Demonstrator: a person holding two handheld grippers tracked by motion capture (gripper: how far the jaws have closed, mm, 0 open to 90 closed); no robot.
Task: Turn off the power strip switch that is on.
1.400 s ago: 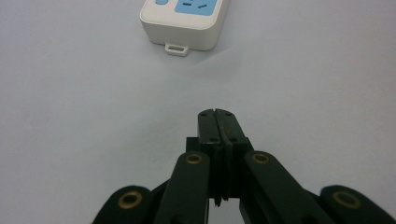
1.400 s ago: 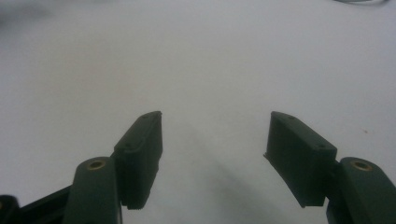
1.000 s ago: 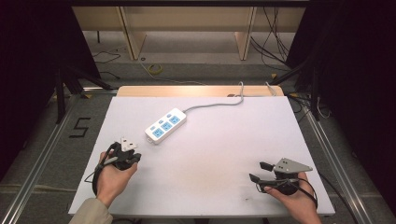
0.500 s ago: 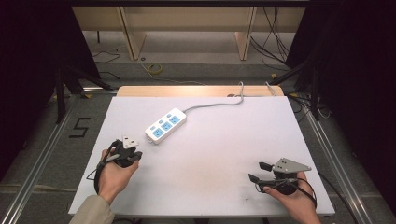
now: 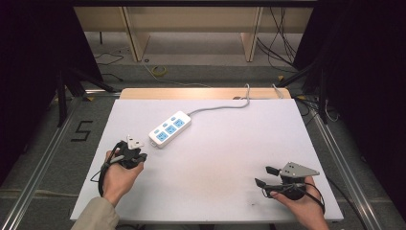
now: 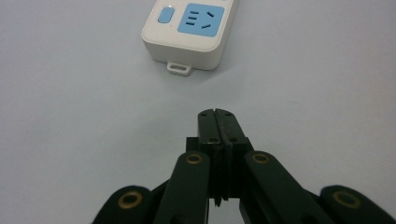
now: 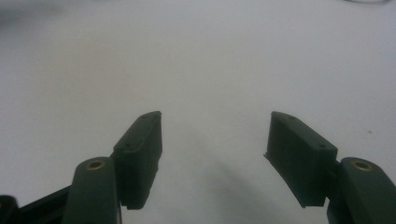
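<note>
Left gripper (image 6: 216, 113), jaws closed empty, faces our power strip (image 6: 191, 35); we risk shoving it aside if we advance closed.

A big white table (image 5: 210, 163) holds a white power strip (image 5: 170, 128) with blue sockets. The strip lies near the far left part. Its grey cord (image 5: 225, 105) runs to the far edge.

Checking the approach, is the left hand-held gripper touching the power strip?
Apart. The left gripper view shows bare table between the shut left hand-held gripper and the power strip.
</note>
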